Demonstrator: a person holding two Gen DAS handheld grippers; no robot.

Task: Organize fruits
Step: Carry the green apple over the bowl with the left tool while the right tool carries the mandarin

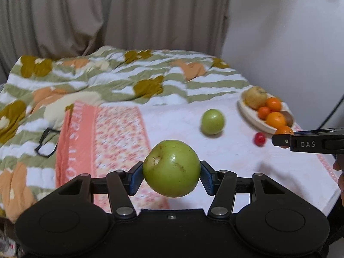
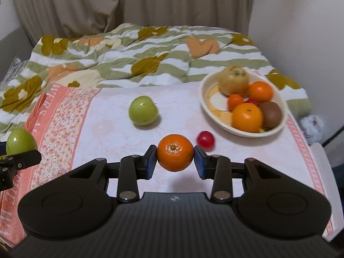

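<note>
My left gripper (image 1: 171, 172) is shut on a green apple (image 1: 171, 167), held above the pink cloth. In the right wrist view that apple (image 2: 20, 140) shows at the far left. My right gripper (image 2: 174, 161) is shut on a small orange (image 2: 174, 155), also lifted off the cloth. A second green apple (image 2: 143, 110) and a small red fruit (image 2: 205, 139) lie loose on the cloth. The cream bowl (image 2: 206, 92) at the right holds a yellowish pear, several oranges and a brown kiwi. In the left wrist view the bowl (image 1: 247, 111) sits far right, with the loose apple (image 1: 212, 118) beside it.
A floral striped quilt (image 2: 129, 60) lies bunched behind the pink cloth (image 2: 107, 129). Black glasses (image 1: 46, 144) rest on the quilt at the left. Beige curtains and a white wall stand behind. A white chair edge (image 2: 324, 161) is at the right.
</note>
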